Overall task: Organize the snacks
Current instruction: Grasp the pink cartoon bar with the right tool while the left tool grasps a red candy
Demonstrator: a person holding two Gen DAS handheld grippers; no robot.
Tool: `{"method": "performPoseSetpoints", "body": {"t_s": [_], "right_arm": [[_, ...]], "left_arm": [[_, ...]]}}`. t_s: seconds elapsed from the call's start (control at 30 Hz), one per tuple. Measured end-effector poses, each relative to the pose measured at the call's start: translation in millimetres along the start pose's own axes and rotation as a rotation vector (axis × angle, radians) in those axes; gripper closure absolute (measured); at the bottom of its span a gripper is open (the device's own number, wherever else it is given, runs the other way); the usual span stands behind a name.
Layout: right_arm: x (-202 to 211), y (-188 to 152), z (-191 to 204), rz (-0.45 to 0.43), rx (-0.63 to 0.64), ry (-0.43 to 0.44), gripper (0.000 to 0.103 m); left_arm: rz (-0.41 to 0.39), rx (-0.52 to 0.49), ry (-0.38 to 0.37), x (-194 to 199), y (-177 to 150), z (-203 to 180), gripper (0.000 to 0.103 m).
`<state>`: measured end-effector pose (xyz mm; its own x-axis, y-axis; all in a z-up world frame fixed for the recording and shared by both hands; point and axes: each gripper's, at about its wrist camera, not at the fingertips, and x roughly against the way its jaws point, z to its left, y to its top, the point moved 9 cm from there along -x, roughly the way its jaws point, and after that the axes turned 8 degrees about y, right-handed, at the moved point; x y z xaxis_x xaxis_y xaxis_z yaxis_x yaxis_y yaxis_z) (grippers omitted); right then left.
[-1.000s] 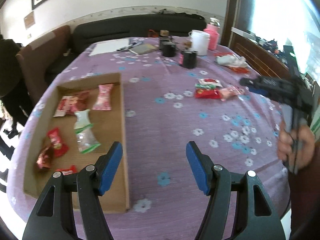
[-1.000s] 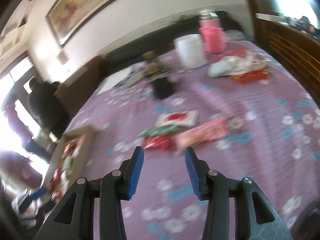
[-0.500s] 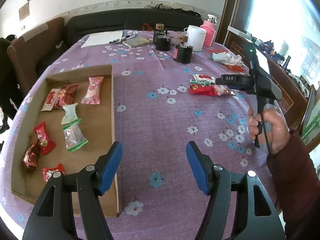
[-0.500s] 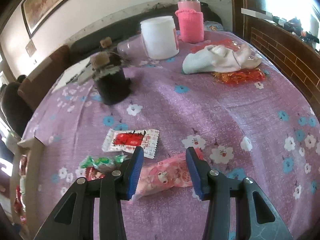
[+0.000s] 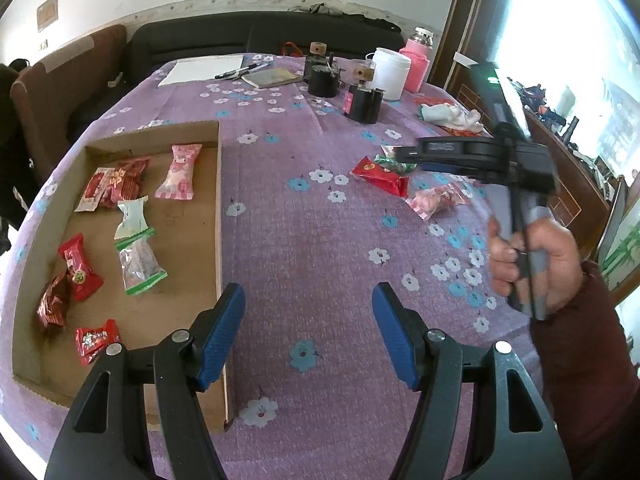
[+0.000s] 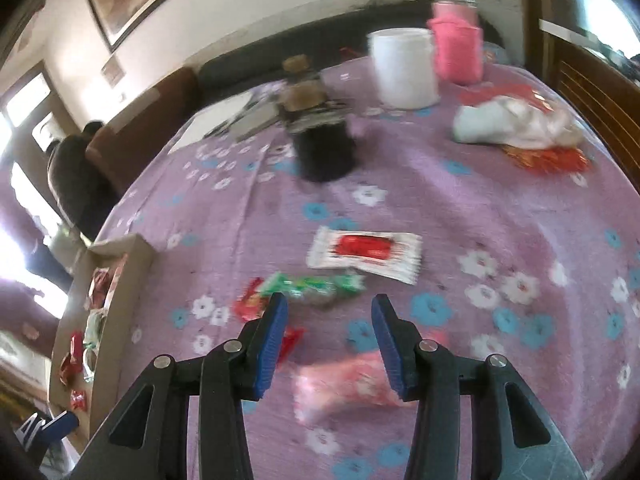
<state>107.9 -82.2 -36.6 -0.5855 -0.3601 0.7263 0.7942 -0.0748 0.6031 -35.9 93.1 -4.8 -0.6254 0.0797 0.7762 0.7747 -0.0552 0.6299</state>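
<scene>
A shallow cardboard tray (image 5: 219,184) lies on the left of the purple flowered table and holds several wrapped snacks. Loose snacks lie on the cloth to the right: a red packet (image 5: 380,174), a green one (image 6: 316,285), a white-and-red packet (image 6: 366,254) and a pink packet (image 6: 348,388). My left gripper (image 5: 308,334) is open and empty above the cloth beside the tray's right wall. My right gripper (image 6: 329,338) is open and empty, hovering just above the pink packet, with the green and red snacks just beyond its tips. It also shows in the left wrist view (image 5: 404,155).
At the table's far end stand a white tub (image 5: 387,73), a pink-sleeved bottle (image 5: 416,65), black jars (image 5: 363,103), a notebook and paper. A crumpled cloth (image 6: 516,122) lies far right. A sofa stands behind the table and a person at the left.
My right gripper has pulled back and up a little from the pink packet and swung left; its view is blurred. My left gripper has barely moved.
</scene>
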Motion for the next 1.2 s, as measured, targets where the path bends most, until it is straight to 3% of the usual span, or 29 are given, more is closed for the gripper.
{"method": "performPoseSetpoints", "body": {"t_s": [0.17, 0.27, 0.37, 0.47, 0.57, 0.67, 0.9, 1.1, 1.17, 1.2], "right_arm": [[-37.7, -3.8, 17.8, 0.059, -0.002, 0.005, 0.061], [-41.9, -15.2, 35.1, 0.085, 0.01, 0.053, 0.065], [-28.7, -30.3, 50.4, 0.122, 0.002, 0.172, 0.065], [5.7, -30.4, 36.6, 0.056, -0.073, 0.212, 0.063], [37.9, -34.3, 2.6, -0.007, -0.147, 0.149, 0.052], [48.0, -44.0, -21.7, -0.019, -0.222, 0.102, 0.049], [19.5, -42.0, -36.3, -0.005, -0.333, 0.05, 0.046], [5.1, -29.4, -27.2, -0.013, -0.206, -0.086, 0.048], [3.7, -31.4, -25.9, -0.01, -0.15, -0.138, 0.054], [3.0, -32.5, -25.9, -0.008, -0.132, -0.162, 0.063]], "left_arm": [[-0.002, 0.012, 0.01, 2.1, 0.0, 5.7, 0.037], [-0.001, 0.023, 0.01, 1.0, 1.0, 10.0, 0.037], [0.01, 0.039, -0.012, -1.4, 0.1, 10.7, 0.037], [0.02, 0.043, -0.031, -4.3, -1.2, 6.7, 0.038], [0.02, 0.041, -0.047, -6.5, -1.4, 0.2, 0.038], [0.033, 0.039, -0.067, -11.2, -2.3, -7.7, 0.038], [0.033, 0.03, -0.047, -12.2, 7.5, -12.5, 0.038], [0.012, 0.048, -0.04, -18.5, 32.0, -13.8, 0.038], [0.016, 0.038, -0.036, -26.6, 43.0, -20.7, 0.038], [0.02, 0.032, -0.036, -30.7, 46.8, -24.4, 0.038]]}}
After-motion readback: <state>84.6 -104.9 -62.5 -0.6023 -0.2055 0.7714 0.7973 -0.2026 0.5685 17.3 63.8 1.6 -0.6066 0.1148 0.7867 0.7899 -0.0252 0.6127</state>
